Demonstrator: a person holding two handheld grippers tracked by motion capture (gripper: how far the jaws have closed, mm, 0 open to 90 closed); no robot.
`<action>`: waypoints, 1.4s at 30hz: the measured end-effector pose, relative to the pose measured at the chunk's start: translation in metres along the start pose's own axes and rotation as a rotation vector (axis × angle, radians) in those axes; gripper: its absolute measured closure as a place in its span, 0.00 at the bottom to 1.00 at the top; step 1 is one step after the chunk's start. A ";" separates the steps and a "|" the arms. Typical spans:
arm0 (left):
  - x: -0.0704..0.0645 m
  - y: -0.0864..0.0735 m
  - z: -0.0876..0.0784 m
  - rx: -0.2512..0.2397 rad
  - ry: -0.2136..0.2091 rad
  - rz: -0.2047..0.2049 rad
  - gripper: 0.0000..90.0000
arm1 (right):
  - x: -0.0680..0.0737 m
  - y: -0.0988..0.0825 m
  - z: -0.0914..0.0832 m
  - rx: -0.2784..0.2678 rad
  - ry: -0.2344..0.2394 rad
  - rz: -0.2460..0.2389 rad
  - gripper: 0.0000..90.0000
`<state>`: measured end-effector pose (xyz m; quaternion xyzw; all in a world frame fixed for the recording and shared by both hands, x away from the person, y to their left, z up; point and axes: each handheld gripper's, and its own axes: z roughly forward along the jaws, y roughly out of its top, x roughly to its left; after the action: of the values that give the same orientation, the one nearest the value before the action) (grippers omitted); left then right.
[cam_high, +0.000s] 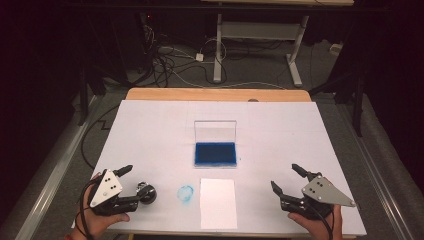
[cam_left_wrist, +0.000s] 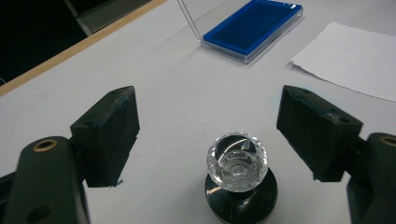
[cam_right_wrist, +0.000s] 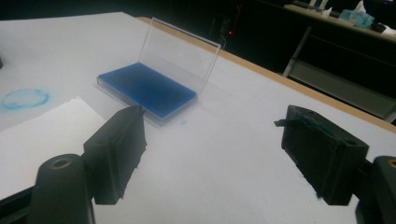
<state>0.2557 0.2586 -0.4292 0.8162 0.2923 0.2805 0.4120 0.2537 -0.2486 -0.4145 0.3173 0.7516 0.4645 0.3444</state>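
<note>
While both hands rest at the near edge of the bench (cam_high: 150, 125), the scene reads from near to far:

Left gripper (cam_high: 131, 184): at about 8 o'clock on the bench in the high view, fingers (cam_left_wrist: 109, 133) released and spread wide.
Stamp (cam_left_wrist: 238, 163): a faceted clear knob on a round black base, standing upright on the bench between the left fingers, touching neither; nearer the finger at 3 o'clock in the left gripper view.
Right gripper (cam_high: 286, 178): at about 4 o'clock, fingers (cam_right_wrist: 119, 154) released, with bare bench between them.
Blue ring mark (cam_high: 185, 193): a smudged circle on the bench, just beside the stamp's 3 o'clock side.
Paper sheet (cam_high: 218, 202): white, lying flat at 6 o'clock, between the two grippers.
Ink pad (cam_high: 215, 153): a blue pad in a clear case at the centre, just beyond the sheet.
Lid (cam_high: 215, 131): clear, standing upright along the pad's 12 o'clock edge.
</note>
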 end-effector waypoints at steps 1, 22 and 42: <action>0.000 0.001 0.000 0.000 -0.006 -0.001 0.23 | 0.000 -0.001 0.001 0.004 0.001 -0.006 0.24; 0.001 0.006 -0.008 0.113 -0.079 0.013 0.31 | 0.005 -0.001 0.010 0.068 0.007 -0.037 0.26; 0.005 0.026 0.024 0.474 -0.226 0.016 0.37 | 0.009 -0.006 0.020 0.138 0.023 -0.050 0.27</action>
<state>0.2827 0.2375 -0.4189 0.9184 0.2954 0.1147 0.2370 0.2638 -0.2341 -0.4283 0.3160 0.7934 0.4065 0.3245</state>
